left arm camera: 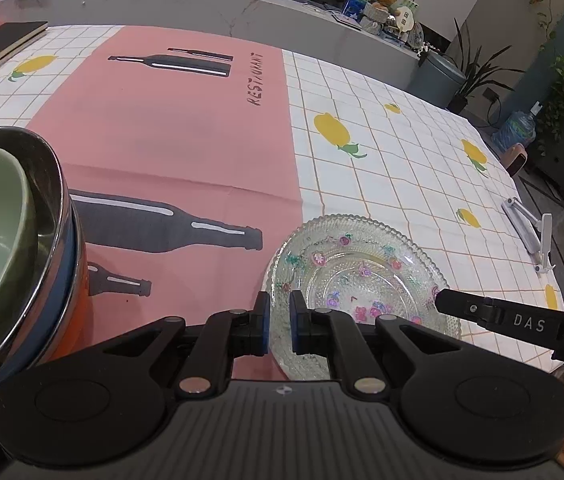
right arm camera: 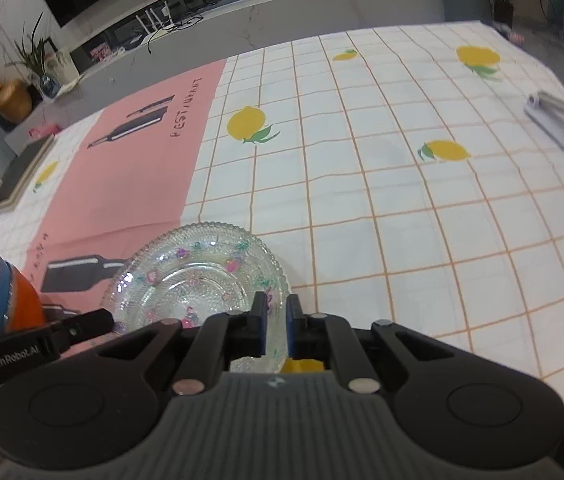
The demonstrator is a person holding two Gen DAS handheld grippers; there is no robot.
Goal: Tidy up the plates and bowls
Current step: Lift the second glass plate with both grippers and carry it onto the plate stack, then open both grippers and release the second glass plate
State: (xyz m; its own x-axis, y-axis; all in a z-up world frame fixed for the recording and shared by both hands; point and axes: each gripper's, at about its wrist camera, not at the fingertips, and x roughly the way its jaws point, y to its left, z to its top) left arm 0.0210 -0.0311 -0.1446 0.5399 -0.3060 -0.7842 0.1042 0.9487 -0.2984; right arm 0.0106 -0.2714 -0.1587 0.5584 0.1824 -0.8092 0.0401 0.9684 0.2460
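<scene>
Both my grippers, left (left arm camera: 280, 322) and right (right arm camera: 276, 326), pinch opposite rims of glass plate (left arm camera: 355, 280) on checked tablecloth (left arm camera: 401, 168). Nested bowls (left arm camera: 10, 248) stand near, left of it; counter (left arm camera: 242, 4) behind.

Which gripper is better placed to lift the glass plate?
Right, narrowly. The right gripper has the glass plate rim between its fingers, as does the left gripper, but the left is crowded by the bowl stack beside it.
</scene>
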